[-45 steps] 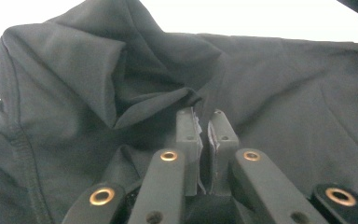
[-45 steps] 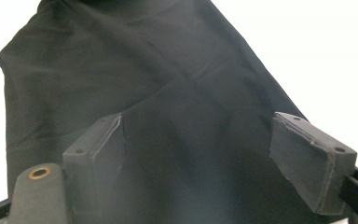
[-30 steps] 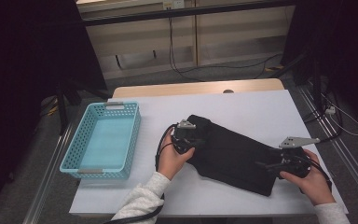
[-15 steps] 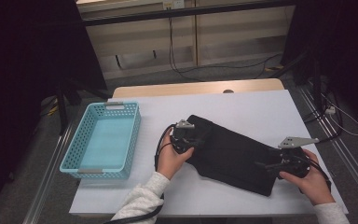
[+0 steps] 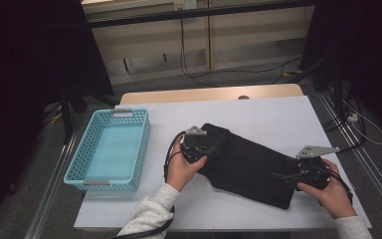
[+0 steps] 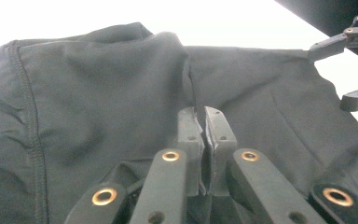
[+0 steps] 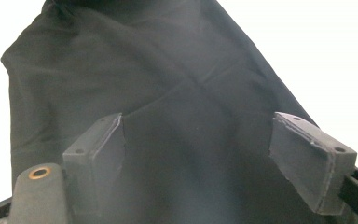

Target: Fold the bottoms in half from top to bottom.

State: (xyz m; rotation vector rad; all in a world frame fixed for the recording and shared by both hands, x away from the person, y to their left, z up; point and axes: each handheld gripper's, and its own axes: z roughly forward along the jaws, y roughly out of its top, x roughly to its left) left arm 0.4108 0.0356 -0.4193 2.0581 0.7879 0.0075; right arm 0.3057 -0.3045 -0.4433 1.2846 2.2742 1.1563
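A black garment (image 5: 248,162) lies slantwise on the white table (image 5: 278,114), from the middle toward the front right. My left gripper (image 5: 213,147) is at the garment's upper left end; in the left gripper view its jaws (image 6: 201,123) are pressed together, shut on a fold of the black cloth (image 6: 98,93). My right gripper (image 5: 281,175) is at the lower right end. In the right gripper view it stands open (image 7: 200,144), its jaws wide apart over the cloth (image 7: 177,70). The left gripper view also shows the right gripper (image 6: 328,74) far off, open.
A light blue perforated basket (image 5: 142,149) stands at the table's left side with nothing in it. Bare white table lies behind the garment and along the front edge. Dark frames and cables are on the floor beyond the table.
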